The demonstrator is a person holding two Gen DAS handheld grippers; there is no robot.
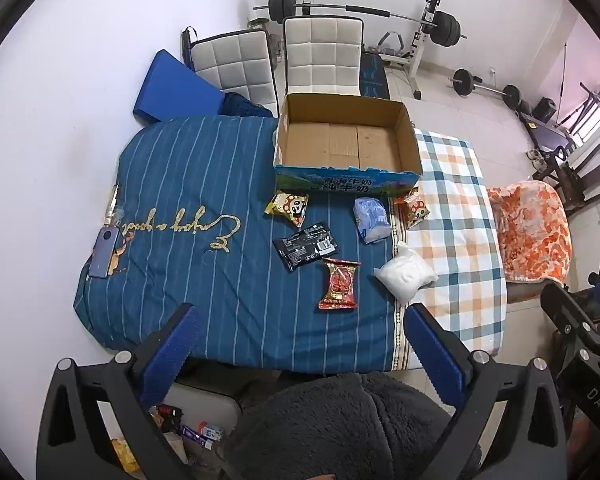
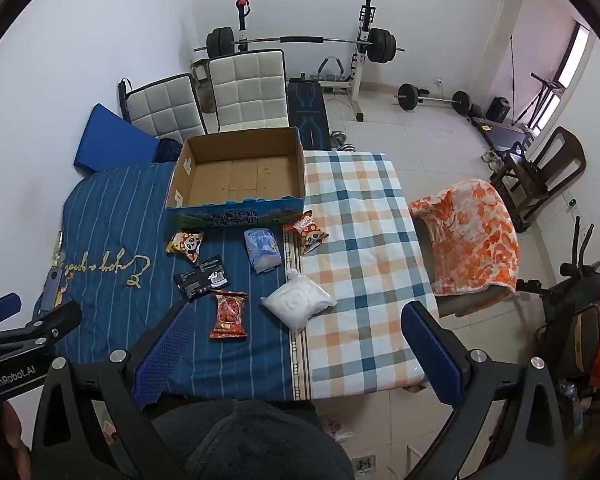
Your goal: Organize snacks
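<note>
An open cardboard box (image 1: 346, 142) (image 2: 238, 176) stands empty at the far side of the cloth-covered table. In front of it lie several snack packs: a yellow panda pack (image 1: 287, 208) (image 2: 186, 245), a black pack (image 1: 306, 245) (image 2: 203, 278), a red pack (image 1: 340, 284) (image 2: 230, 314), a pale blue pack (image 1: 371, 219) (image 2: 262, 249), an orange panda pack (image 1: 413, 207) (image 2: 307, 231) and a white bag (image 1: 406, 273) (image 2: 298, 304). My left gripper (image 1: 300, 330) hovers open above the near table edge. My right gripper (image 2: 300, 330) is open too, held high over the near edge.
A blue striped cloth (image 1: 188, 208) and a checked cloth (image 2: 360, 240) cover the table. A phone (image 1: 105, 252) lies at the left edge. Two white chairs (image 1: 320, 56) stand behind the box. An orange blanket (image 2: 472, 236) drapes a seat on the right. Gym weights (image 2: 300, 42) fill the back.
</note>
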